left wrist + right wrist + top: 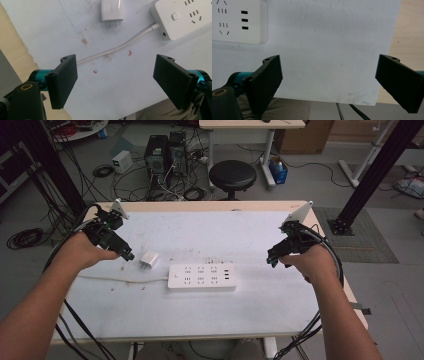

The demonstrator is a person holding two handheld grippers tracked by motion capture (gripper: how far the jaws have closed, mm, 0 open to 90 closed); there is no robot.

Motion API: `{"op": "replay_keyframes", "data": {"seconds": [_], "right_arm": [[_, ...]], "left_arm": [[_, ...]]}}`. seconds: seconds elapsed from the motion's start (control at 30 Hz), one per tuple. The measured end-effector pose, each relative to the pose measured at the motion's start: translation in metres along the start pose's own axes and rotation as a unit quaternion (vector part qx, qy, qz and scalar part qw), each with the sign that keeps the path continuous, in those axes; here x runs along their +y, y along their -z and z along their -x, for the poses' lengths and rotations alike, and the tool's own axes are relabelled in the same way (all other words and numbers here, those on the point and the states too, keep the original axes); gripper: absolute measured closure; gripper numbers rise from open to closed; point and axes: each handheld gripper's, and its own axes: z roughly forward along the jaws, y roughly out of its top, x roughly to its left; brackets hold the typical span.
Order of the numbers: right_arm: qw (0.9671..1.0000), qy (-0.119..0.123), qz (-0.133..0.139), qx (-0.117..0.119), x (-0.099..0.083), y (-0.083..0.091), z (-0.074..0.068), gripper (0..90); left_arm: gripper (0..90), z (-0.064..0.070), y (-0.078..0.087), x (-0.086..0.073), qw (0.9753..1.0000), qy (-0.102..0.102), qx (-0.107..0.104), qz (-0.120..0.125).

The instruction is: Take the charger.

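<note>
A white power strip lies flat near the middle of the white mat, its white cord running off to the left. A small white plug adapter lies just left of the strip, prongs pointing toward the person. My left gripper hovers left of the adapter, open, nothing between its jaws; the left gripper view has the adapter, the cord and the strip's switch end ahead. My right gripper hangs open right of the strip, and the strip's USB end is at upper left in the right gripper view.
The mat covers a wooden table whose bare edge shows at the right. Small red specks dot the mat by the cord. Beyond the table stand a black stool, computer towers and tangled floor cables.
</note>
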Motion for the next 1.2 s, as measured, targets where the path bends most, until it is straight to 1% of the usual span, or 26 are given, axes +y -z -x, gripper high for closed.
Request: {"op": "replay_keyframes", "data": {"seconds": [0.13,0.23,0.27,0.43,0.5,0.6,0.67,0.77,0.9,0.93,1.03,1.13,1.2], "right_arm": [[1.0000,0.002,0.000,0.002,-0.001,0.001,-0.001,6.7],[1.0000,0.003,0.001,0.001,-0.001,0.001,-0.002,6.8],[1.0000,0.002,0.001,0.001,-0.001,0.001,-0.002,6.7],[1.0000,0.001,0.001,0.000,0.000,0.000,0.000,6.7],[1.0000,-0.001,-0.001,0.001,0.001,0.000,-0.001,6.7],[1.0000,-0.003,0.001,0.003,0.001,0.001,-0.001,6.8],[0.9999,-0.002,0.011,0.004,0.000,0.002,-0.001,6.8],[0.9999,-0.005,0.011,0.005,0.000,0.003,-0.001,6.8],[0.9999,-0.008,0.010,0.006,-0.001,0.004,0.002,6.8],[0.9999,-0.008,0.009,0.006,-0.001,0.004,0.002,6.8],[0.9999,-0.011,0.009,0.004,-0.002,0.004,0.004,6.7],[0.9999,-0.010,0.007,0.002,-0.002,0.006,0.004,6.8],[0.9999,-0.010,0.007,0.002,-0.002,0.007,0.002,6.7]], "left_arm": [[19.6,0.001,-0.003,0.001,1.0000,-0.003,0.000,-0.002],[19.6,0.001,-0.004,0.002,1.0000,0.000,0.000,0.000],[19.6,0.001,-0.004,0.002,1.0000,-0.004,0.001,-0.002],[19.6,0.001,-0.005,0.003,1.0000,-0.005,0.003,-0.002],[19.6,0.001,-0.007,0.004,0.9999,-0.009,0.006,-0.002],[19.6,0.001,-0.012,0.006,0.9999,-0.008,0.009,-0.006],[19.6,0.001,-0.017,0.009,0.9999,-0.006,0.007,-0.008],[19.6,0.002,-0.021,0.011,0.9999,-0.006,0.007,-0.008],[19.6,0.003,-0.029,0.017,0.9997,-0.015,0.012,-0.011],[19.6,0.004,-0.031,0.018,0.9998,-0.014,0.012,-0.008],[19.6,0.004,-0.038,0.021,0.9997,-0.018,0.013,-0.010],[19.6,0.004,-0.045,0.024,0.9997,-0.018,0.009,-0.011],[19.6,0.004,-0.052,0.024,0.9997,-0.020,0.002,-0.014]]}}
